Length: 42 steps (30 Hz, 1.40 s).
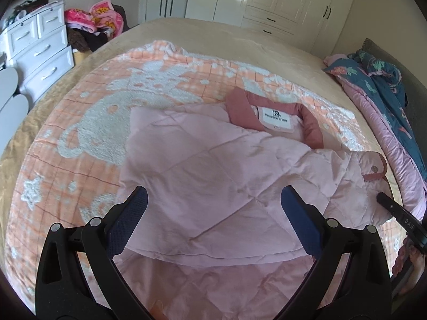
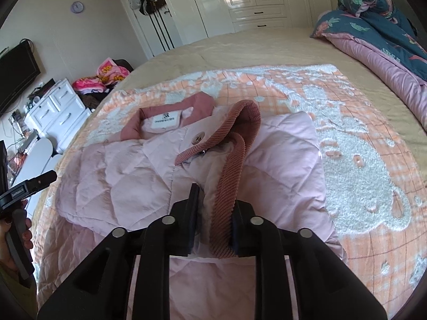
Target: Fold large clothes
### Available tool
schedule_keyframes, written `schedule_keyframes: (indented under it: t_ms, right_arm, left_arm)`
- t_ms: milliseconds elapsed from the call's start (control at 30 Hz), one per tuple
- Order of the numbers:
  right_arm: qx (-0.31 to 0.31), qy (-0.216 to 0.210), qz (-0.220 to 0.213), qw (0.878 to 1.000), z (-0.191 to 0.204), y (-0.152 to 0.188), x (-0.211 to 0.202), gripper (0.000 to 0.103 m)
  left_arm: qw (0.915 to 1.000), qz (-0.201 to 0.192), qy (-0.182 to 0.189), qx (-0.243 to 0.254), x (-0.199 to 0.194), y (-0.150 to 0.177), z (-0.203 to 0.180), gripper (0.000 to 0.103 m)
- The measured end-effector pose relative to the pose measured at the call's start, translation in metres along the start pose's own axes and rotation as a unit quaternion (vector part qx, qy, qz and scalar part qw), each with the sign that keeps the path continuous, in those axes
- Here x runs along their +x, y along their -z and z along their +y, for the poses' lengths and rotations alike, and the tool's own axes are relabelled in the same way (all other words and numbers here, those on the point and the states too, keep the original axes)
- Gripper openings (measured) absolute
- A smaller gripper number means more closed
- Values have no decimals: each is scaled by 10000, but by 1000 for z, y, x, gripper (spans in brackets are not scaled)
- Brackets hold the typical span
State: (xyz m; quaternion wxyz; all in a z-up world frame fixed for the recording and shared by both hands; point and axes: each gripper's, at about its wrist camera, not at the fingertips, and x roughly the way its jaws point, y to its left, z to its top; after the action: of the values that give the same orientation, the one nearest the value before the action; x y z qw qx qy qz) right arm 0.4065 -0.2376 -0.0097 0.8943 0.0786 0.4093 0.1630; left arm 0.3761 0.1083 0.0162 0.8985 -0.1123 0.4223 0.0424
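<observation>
The pink quilted jacket (image 1: 213,165) lies on the orange-and-white blanket (image 1: 106,122) spread over the bed (image 1: 186,34), collar and label on the far side from both sets of fingers. Its body looks already doubled over, so the step in hand seems to be bringing a sleeve in across the folded body.

The right gripper (image 2: 213,229) has its fingers drawn close together with the ribbed pink cuff (image 2: 226,186) of the sleeve running between them. The gap is narrow and the cloth fills it, but whether the pads still press on the cuff cannot be told from this view. The cuff loops away from the fingers toward the collar, resting on top of the jacket.

The left gripper (image 1: 213,224) has its fingers spread wide, with nothing between them; it hangs just above the near part of the jacket's body.

As a judgement, the next move calls for the right fingers to let the cuff settle flat and pull clear without dragging it, while the left fingers either steady the layers or take the near hem for the next fold.

Containers: a white chest of drawers (image 1: 40,50) stands well beyond the left fingers, drawers closed, contents hidden. The white wardrobe (image 1: 280,2) beyond the bed is closed too.
</observation>
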Motion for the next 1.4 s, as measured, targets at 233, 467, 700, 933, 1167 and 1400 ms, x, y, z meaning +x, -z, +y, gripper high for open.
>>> schedule_keyframes:
  t_ms: [233,467,700,933,1167,1400]
  right_arm:
    - [27,344,-181,9992,1,0,-10,62]
    - [-293,386,-362,9982,18,-6,-18,67]
    - [-1045,88,-194,9943,74,-10,0,72]
    - [-1553,-26,207,9876,118,-10,40,73]
    - [-1247,268,950,9873,111,9,99,79]
    - [-1139,300,797,9898,107,18,106,81]
  left_arm:
    - [9995,199,210,141,10,4,-8,94]
    - [9978,636,173,87,41,15,2,93]
    - [9963,840,127,146,63,28,16,94]
    - [9964,814,192,146,66,33,21,94]
    - [9966,785,148,206,65,34,19,94]
    - [9975,677,146,139,42,38,15,94]
